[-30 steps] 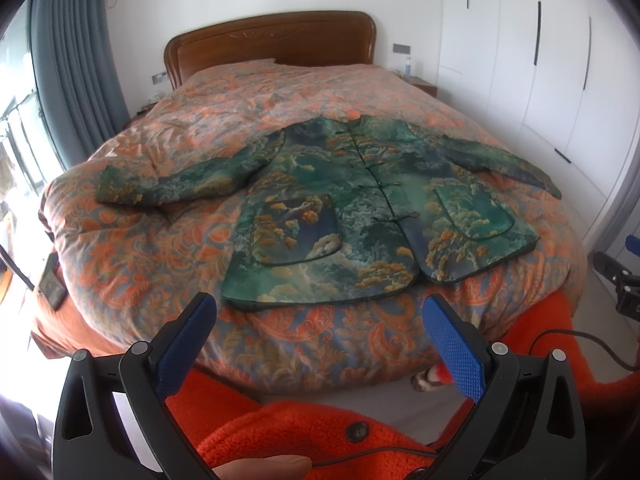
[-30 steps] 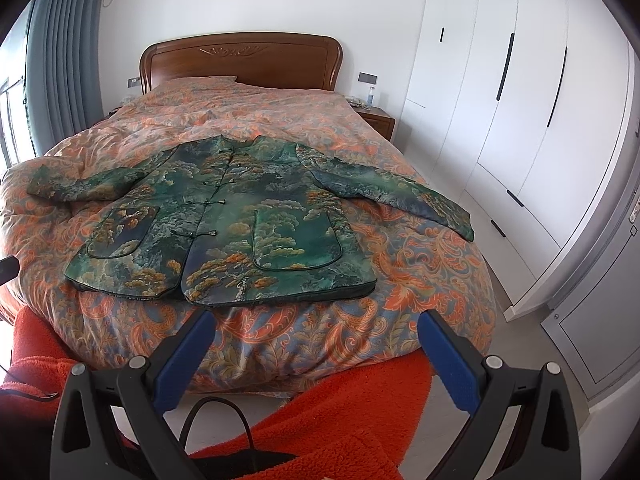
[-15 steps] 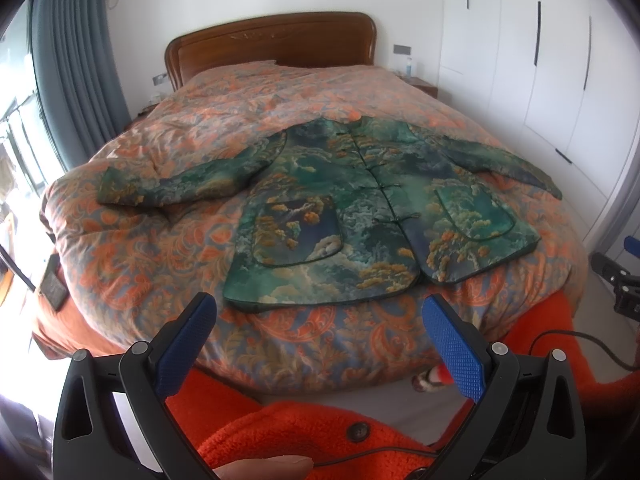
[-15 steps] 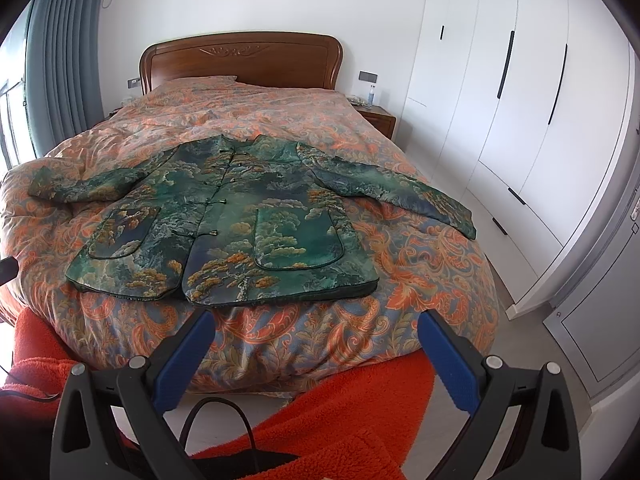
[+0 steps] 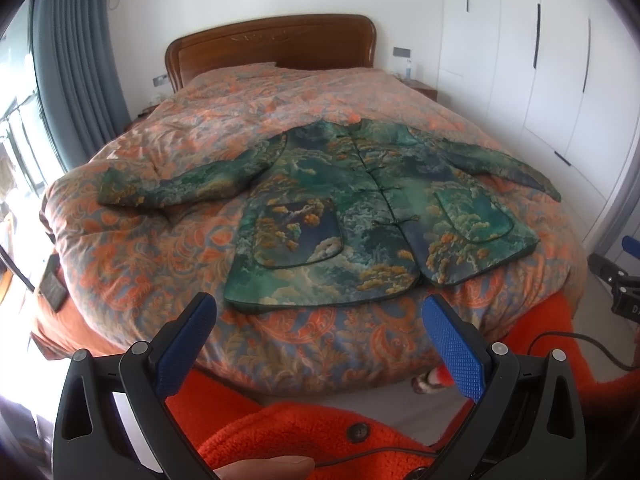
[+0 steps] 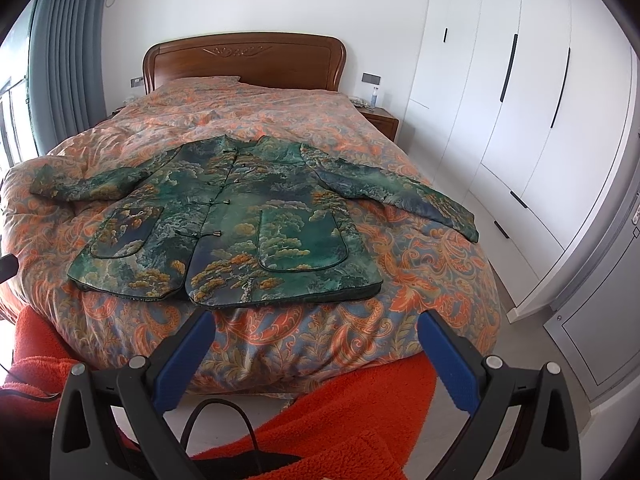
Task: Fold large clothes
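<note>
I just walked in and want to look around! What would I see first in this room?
Your eye lands on the big green jacket with golden trees, lying flat with both sleeves spread out near the foot of the bed. Under it is a bright orange swirly blanket, with a brown wooden headboard at the far end. Up close, both grippers are open and hold nothing.

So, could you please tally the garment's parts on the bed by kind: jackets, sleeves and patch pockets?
Jackets: 1, the green jacket
Sleeves: 2, left sleeve and right sleeve
Patch pockets: 2, left pocket and right pocket
Total: 5
</note>
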{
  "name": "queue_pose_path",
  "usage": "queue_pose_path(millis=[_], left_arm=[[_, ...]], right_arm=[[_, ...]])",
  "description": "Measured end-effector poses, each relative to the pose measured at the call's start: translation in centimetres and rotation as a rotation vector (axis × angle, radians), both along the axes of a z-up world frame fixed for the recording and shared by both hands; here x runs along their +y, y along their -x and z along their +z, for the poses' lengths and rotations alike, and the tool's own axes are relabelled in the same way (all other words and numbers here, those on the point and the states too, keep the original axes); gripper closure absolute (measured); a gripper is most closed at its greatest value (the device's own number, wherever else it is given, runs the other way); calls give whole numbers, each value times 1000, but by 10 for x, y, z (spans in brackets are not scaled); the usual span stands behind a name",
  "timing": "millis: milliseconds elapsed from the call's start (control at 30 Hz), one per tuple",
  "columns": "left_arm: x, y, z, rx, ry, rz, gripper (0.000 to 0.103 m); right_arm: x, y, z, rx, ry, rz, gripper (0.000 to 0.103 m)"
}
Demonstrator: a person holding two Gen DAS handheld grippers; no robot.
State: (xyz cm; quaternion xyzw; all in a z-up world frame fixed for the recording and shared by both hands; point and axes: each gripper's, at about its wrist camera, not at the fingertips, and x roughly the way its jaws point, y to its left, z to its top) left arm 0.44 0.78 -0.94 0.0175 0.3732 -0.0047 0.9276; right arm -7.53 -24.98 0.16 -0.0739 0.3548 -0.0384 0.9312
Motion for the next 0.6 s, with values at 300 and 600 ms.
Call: queue_pose_path(millis=[300, 600], left_arm=[[0, -1, 0, 1, 1, -1, 0], [0, -1, 0, -1, 1, 0, 0]], right_arm=[[0, -1, 0, 1, 1, 4, 0], [3, -4, -1, 11, 2, 9, 0]])
